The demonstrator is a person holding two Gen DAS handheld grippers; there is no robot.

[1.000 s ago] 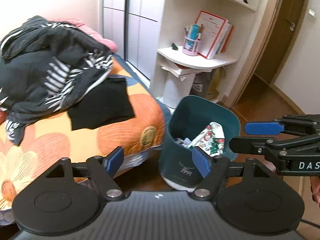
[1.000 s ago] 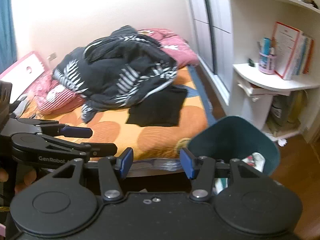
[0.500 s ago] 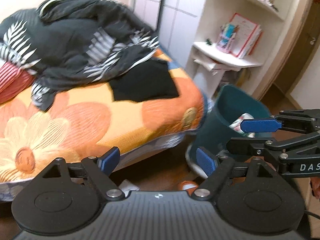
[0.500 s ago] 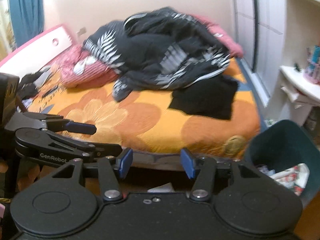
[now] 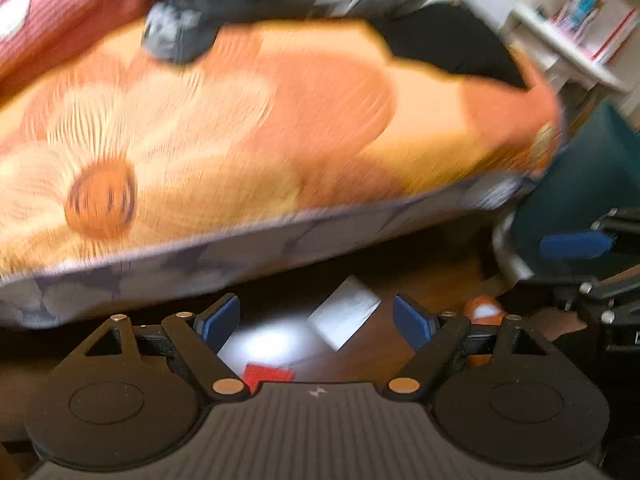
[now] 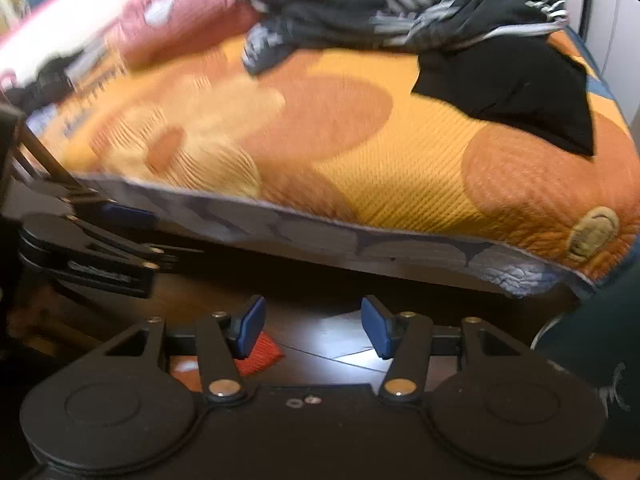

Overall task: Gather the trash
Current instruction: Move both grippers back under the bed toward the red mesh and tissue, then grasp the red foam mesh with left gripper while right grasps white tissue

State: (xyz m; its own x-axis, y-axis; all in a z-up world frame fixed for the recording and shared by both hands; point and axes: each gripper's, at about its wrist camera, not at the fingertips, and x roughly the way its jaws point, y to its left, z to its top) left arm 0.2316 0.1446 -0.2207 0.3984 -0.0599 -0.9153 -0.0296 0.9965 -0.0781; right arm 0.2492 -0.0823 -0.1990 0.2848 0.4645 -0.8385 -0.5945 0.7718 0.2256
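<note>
Both views are blurred. A white paper scrap (image 5: 343,312) lies on the dark wood floor under the bed's edge, between the fingers of my open, empty left gripper (image 5: 316,322). A red piece (image 5: 266,374) and an orange-white object (image 5: 482,312) lie near it. The teal trash bin (image 5: 580,184) stands at the right. My right gripper (image 6: 312,326) is open and empty above the floor, with the red piece (image 6: 260,350) by its left finger and the bin (image 6: 600,340) at its right. Each gripper shows at the other view's edge.
The bed (image 6: 380,140) with an orange flowered cover overhangs the floor just ahead. Dark clothes (image 6: 400,8) and a black cloth (image 6: 512,84) lie on it. A white shelf unit (image 5: 568,32) stands behind the bin.
Both grippers have swung left and dropped low toward the floor beside the bed. The bin has slid to the right edge; floor scraps have come into view.
</note>
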